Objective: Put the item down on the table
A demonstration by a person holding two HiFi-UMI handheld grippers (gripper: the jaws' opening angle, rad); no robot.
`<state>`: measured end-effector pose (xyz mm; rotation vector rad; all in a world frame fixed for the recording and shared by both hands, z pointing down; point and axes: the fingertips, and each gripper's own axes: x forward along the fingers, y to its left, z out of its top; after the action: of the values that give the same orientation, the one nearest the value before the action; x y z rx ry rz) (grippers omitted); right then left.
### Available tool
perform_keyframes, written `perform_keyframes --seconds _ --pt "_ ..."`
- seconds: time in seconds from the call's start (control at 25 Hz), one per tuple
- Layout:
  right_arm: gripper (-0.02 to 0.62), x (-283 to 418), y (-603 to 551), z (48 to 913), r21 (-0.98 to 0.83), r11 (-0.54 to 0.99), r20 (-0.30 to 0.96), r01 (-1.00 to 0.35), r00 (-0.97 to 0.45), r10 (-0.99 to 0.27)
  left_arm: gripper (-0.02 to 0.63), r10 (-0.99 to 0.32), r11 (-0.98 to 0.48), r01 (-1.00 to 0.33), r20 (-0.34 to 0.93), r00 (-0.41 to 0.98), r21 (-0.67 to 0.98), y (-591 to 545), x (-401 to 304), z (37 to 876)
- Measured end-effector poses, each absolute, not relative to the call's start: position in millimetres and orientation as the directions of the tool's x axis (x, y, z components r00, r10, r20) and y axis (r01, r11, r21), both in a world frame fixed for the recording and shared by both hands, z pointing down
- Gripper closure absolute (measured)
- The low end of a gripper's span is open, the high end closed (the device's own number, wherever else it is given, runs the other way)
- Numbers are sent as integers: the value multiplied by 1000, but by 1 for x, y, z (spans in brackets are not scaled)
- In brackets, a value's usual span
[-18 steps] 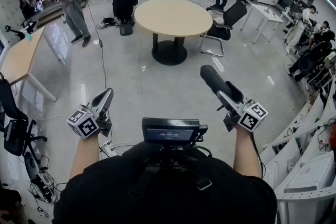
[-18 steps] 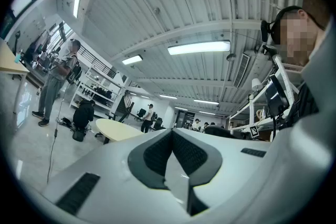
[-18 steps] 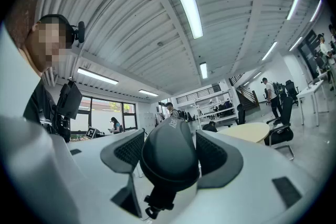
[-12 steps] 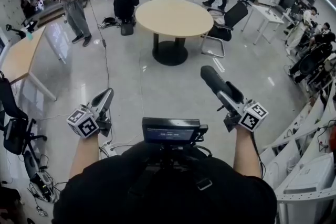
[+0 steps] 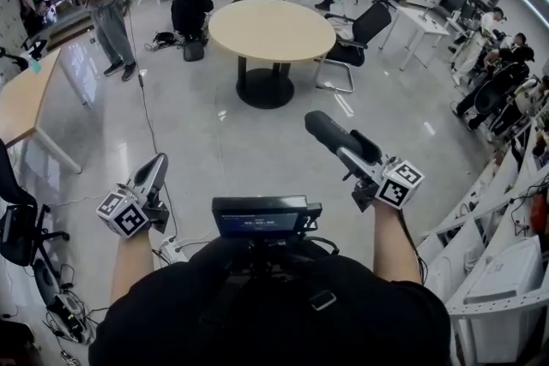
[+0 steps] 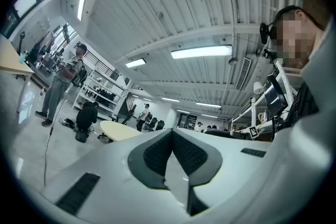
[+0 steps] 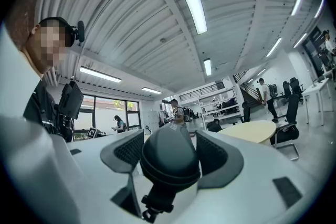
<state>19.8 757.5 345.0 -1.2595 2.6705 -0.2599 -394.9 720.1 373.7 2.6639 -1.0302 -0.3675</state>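
Note:
My right gripper (image 5: 350,153) is shut on a black, cylinder-shaped item (image 5: 332,135) with a rounded end, which looks like a folded umbrella. The item sticks forward and up out of the jaws, held high above the floor. In the right gripper view the item (image 7: 169,157) fills the gap between the two dark pads (image 7: 127,150). My left gripper (image 5: 154,174) is held at waist height on the left, shut with nothing in it; its pads (image 6: 157,152) meet. The round beige table (image 5: 271,28) stands ahead, some way across the floor, with a bare top.
Black office chairs (image 5: 356,32) stand by the round table. A person (image 5: 188,4) crouches behind it, and another person (image 5: 105,0) stands at the left. A long desk (image 5: 21,99) runs along the left, white desks (image 5: 497,270) along the right. Cables (image 5: 171,251) lie on the floor near my feet.
The whole view has shifted: both grippers sit a little further left and lower in the picture. The right grip on the black item is unchanged. The person walking at the back has moved left.

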Motion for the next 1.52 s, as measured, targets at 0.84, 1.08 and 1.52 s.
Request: perform_keyframes --seconds 0.84,1.08,1.52 --pt "278 -123 721 354 -266 610 -14 -746 -630 -776 606 -726 -662 -641 -119 678 387 707 -553 398" --pt "278 -109 708 353 -252 607 -5 -754 -626 -780 606 -719 -662 -632 -103 687 403 691 -538 406" --pt "278 31 639 367 -303 612 -79 -730 -621 -780 606 -711 -681 -651 -90 698 336 626 -399 384"
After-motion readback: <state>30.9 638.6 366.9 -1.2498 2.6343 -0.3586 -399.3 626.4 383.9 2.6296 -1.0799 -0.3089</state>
